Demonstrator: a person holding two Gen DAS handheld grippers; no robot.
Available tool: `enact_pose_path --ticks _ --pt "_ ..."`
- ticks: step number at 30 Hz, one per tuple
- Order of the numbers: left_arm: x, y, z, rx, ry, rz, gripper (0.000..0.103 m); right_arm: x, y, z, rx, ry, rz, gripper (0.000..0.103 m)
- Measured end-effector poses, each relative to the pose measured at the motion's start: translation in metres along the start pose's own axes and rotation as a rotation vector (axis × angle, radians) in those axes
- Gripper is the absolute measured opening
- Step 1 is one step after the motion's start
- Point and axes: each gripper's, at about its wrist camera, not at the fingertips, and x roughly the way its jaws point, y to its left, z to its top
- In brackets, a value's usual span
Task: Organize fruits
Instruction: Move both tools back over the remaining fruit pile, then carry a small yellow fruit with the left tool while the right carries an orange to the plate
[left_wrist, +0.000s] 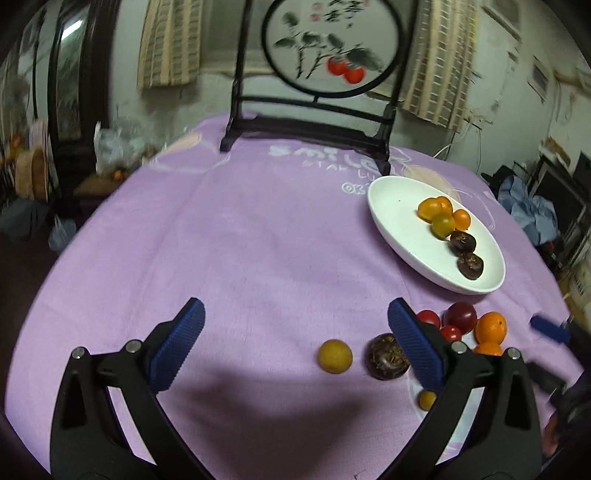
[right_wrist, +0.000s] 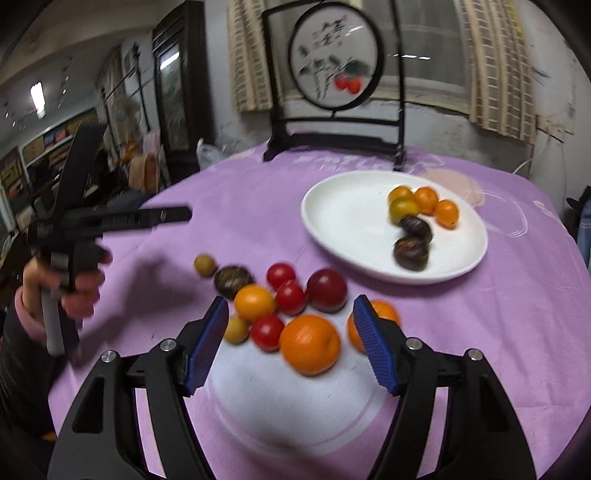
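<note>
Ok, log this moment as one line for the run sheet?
left gripper: open, empty | right gripper: open, over loose fruit pile | white plate: four orange-yellow, two dark fruits | purple cloth

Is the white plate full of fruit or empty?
Partly full. The white plate holds a small cluster of fruit on one side: orange and yellow-green ones plus two dark brown ones. Most of it is bare.

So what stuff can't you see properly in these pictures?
- Left wrist view: the small yellow fruit is half hidden behind the left gripper's finger.
- Left wrist view: the oranges are partly covered by that same finger, so their count is unclear.
- Right wrist view: one orange sits behind the right gripper's finger.
- Right wrist view: the fruits on the white plate are blurred; their kinds are uncertain.
</note>
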Motion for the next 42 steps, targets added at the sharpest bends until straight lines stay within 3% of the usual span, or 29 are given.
enact_pose_path --ticks 5,20,30,33,35,42 --pt "-0.007 0.005 0.000 -0.028 -0.018 -0.014 0.101 0.009 -0.002 -0.007 0.008 0.067 0.013 0.070" --pt "-0.013 -0.010 -0.010 0.062 -0.027 -0.013 0.101 0.034 -0.005 -0.020 -0.001 0.174 -0.023 0.063" --pt "-0.008 0.003 -0.008 0.010 0.004 0.002 0.101 0.041 -0.013 -0.022 0.020 0.182 -0.064 0.058" --pt "-0.006 0.009 -0.008 -0.012 0.016 0.002 0.101 0.041 -0.019 -0.021 0.041 0.176 -0.069 0.045" --pt "-0.005 0.011 -0.009 -0.020 0.020 0.007 0.101 0.040 -0.024 -0.021 0.067 0.175 -0.059 0.041" --pt "0.010 -0.001 -0.017 0.083 0.072 0.028 0.100 0.034 -0.032 -0.019 0.136 0.172 -0.011 0.040"
